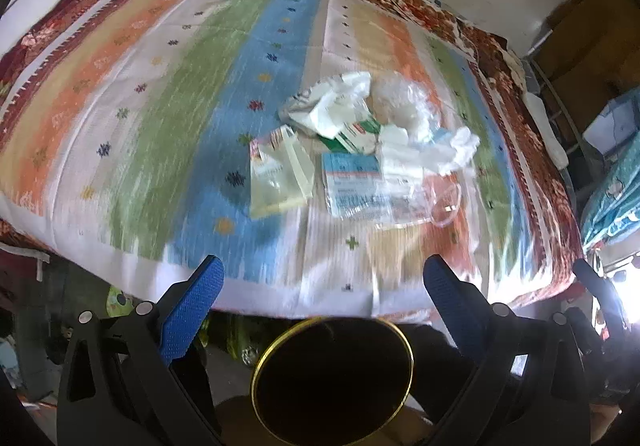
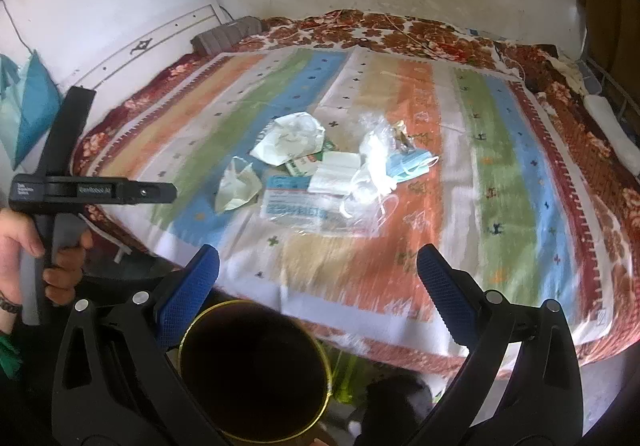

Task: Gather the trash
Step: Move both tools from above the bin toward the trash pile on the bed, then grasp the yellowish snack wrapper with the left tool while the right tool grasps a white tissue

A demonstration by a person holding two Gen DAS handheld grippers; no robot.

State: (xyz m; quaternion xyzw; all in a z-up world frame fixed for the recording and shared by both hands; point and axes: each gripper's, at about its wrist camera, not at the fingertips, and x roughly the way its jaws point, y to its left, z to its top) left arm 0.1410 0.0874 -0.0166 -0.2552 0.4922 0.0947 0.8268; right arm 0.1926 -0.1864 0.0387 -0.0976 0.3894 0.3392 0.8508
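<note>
Hovering wide open and empty over the dark bin point(image 2: 254, 370) by the bed's near edge, left gripper point(image 1: 324, 310) and right gripper point(image 2: 318, 300) likely next reach for mid-bed trash pile point(image 2: 320, 174).

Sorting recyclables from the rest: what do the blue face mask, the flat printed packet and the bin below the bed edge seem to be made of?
The blue face mask looks like soft matte non-woven fabric, pleated and limp, with ear loops. The flat printed packet seems to be thin glossy plastic film: partly see-through, with glare. The bin has a thin shiny gold-coloured rim, possibly metal or plated plastic; its dark inside gives nothing away.
</note>
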